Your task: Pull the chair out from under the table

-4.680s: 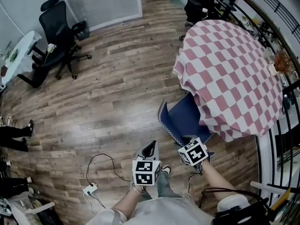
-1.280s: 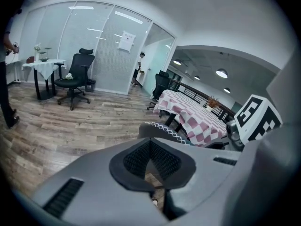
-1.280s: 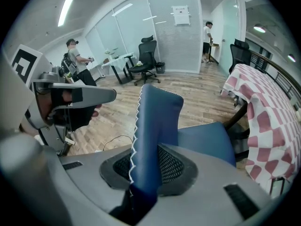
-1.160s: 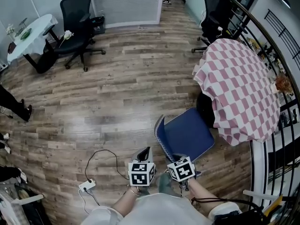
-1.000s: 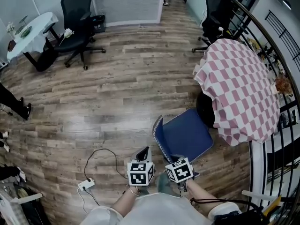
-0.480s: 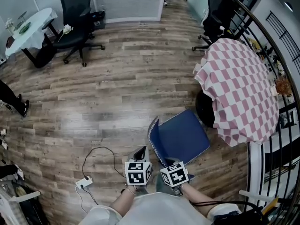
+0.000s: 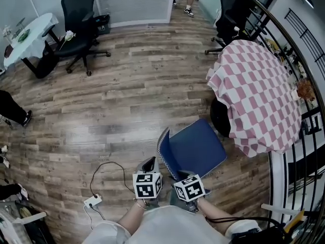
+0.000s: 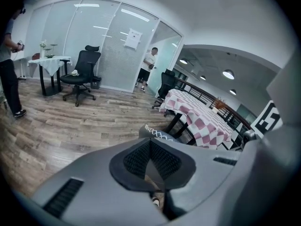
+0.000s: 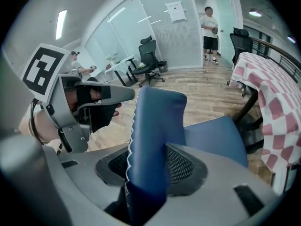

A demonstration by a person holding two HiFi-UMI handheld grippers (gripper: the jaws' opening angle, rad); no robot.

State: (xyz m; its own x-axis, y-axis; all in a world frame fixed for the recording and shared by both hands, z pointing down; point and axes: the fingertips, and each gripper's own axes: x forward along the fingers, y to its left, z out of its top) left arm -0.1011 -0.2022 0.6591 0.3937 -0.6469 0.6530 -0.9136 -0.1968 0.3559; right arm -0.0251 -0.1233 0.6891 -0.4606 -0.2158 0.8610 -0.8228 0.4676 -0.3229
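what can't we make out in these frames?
- Chair legs: head view, hidden beneath it.
- Dark shape by the table: head view, half under the cloth; cannot tell what it is.
- Person at left: cut off by the head view's edge, only legs show.
- Brownish thing past the table: head view, too small to name.

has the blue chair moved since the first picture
Yes. The blue chair has come out from under the checkered table, toward the person; its seat is now almost clear of the cloth.
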